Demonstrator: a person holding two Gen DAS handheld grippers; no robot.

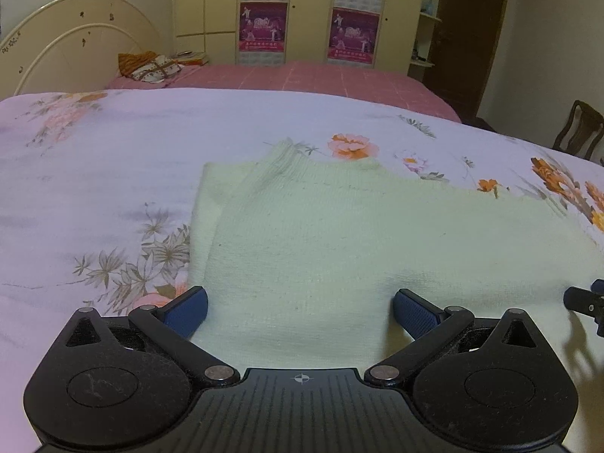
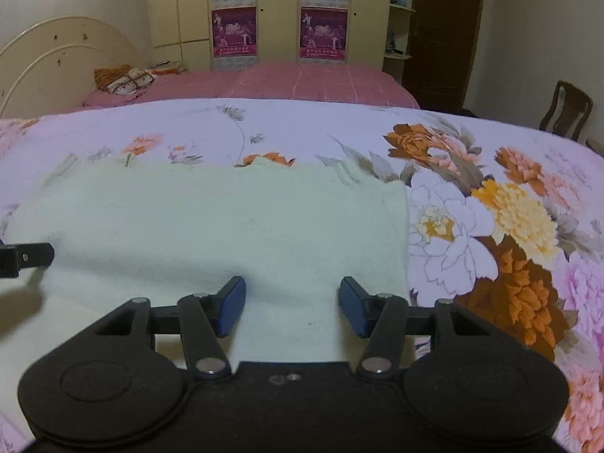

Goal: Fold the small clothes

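Garment (image 1: pixel 339 234), a pale green knitted piece, is lying flat on the flowered bedspread (image 1: pixel 94 158) of a bed, already doubled over itself: in the left wrist view a folded-in sleeve or flap is showing along its edge at about 10 o'clock. It seems to be spread this way so that both near corners are offering themselves for the next fold.

Left tongs (image 1: pixel 300 313) are hanging wide apart over the near hem, gripping nothing, with cloth showing between the blue pads (image 1: pixel 413 313). Right tongs (image 2: pixel 292 307) are standing about half apart over the same hem near the garment's right side, also gripping nothing; whether the pads are brushing the cloth I cannot tell. Each tool's tip is peeking into the other's view, so the two are working side by side, probably to lift the hem evenly.

As for edges, the garment's right edge is running just beside the right tongs toward 1 o'clock, and its far edge is lying across at 12 o'clock, slightly ragged. Beyond that edge the bedspread is offering plenty of open room, so carrying the hem forward looks unobstructed. A chair (image 2: pixel 566 109) is standing well apart at 2 o'clock.
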